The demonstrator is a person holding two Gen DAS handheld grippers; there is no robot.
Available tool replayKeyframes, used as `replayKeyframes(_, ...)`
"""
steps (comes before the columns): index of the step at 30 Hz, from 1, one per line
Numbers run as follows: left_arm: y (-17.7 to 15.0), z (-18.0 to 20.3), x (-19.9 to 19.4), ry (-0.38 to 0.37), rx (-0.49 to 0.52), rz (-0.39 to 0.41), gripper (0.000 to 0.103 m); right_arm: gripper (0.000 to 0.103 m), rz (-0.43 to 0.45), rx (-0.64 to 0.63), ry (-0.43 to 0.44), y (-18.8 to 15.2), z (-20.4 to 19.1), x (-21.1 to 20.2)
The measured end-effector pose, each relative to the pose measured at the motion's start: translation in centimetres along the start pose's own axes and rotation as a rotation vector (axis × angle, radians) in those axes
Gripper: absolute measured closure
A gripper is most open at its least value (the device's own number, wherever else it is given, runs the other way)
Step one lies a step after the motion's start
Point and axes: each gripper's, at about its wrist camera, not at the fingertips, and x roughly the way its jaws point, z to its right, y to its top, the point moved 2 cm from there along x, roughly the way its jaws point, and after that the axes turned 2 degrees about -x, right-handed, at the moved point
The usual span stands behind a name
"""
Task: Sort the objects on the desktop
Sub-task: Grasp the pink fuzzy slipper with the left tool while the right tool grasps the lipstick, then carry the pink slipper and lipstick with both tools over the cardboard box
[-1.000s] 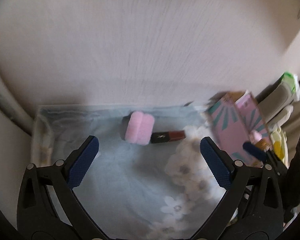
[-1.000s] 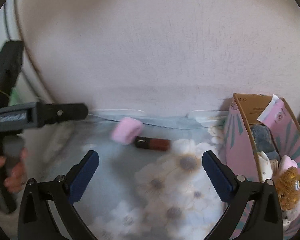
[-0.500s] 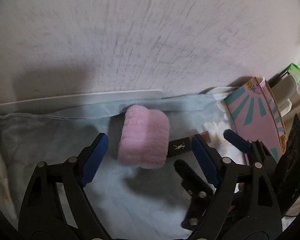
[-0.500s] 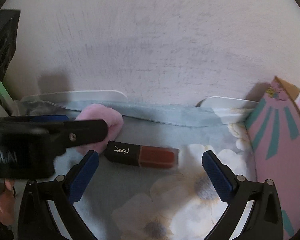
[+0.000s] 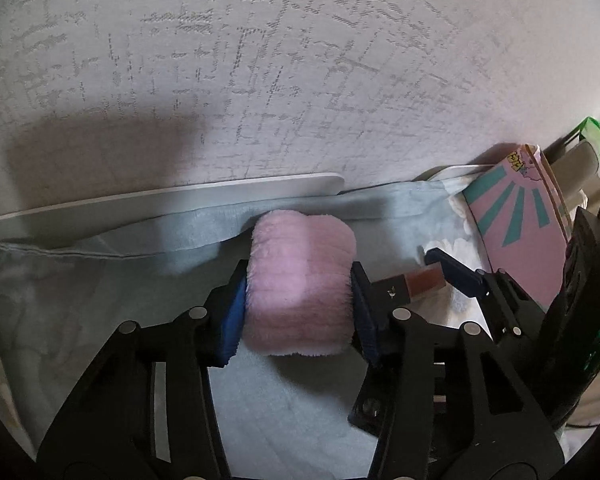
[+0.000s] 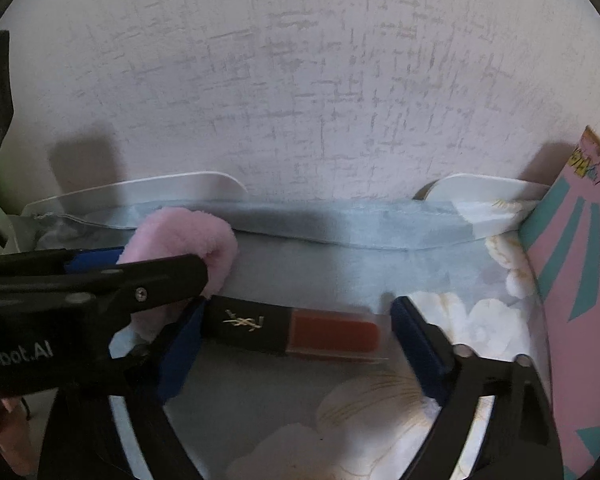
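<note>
Two grippers work over the floral cloth (image 6: 380, 408) on the tabletop: the left gripper (image 5: 298, 312) is clamped on the pink plush roll (image 5: 300, 284), near the tabletop's far edge. Beside it, the right gripper (image 6: 292, 344) brackets the lipstick tube (image 6: 296, 330), left pad touching, right pad just clear. Farther right stands a pink box (image 6: 580, 280).

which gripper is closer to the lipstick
Right. The right gripper has its open fingers on either side of the lipstick, one at each end. The left gripper sits just beside it, shut on the pink fluffy roll.
</note>
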Motion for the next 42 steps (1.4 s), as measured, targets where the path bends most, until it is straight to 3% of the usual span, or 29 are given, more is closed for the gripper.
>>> replayKeyframes(9,0.2,0.3,-2.7,-0.013,-0.016,0.030,0.062,0.021,0.004,0.011,0.013,-0.4,1.2,-1.6)
replayKeyframes(19,0.5,3.2,-9.0,-0.048,-0.061,0.056,0.062,0.021,-0.015,0.039,0.051,-0.1,3.3,-8.4)
replayKeyframes(30,0.8,11.8,-15.7,-0.111,-0.010,0.089,0.062,0.021,0.004,0.042,0.139,1.5,7.1,-19.3)
replayKeyframes(31,1.1,12.7,-15.9,-0.119,-0.005,0.096,0.062,0.021,0.008,0.043,0.137,1.7,7.8,-20.0)
replayKeyframes(32,1.4,13.6,-16.1,-0.123,0.005,0.104,0.062,0.021,0.013,0.039,0.135,1.3,6.1,-20.0)
replayKeyframes(42,3.7,23.3,-16.1,-0.130,0.123,0.147,0.062,0.021,0.045,0.025,0.054,2.3,13.8,-24.7)
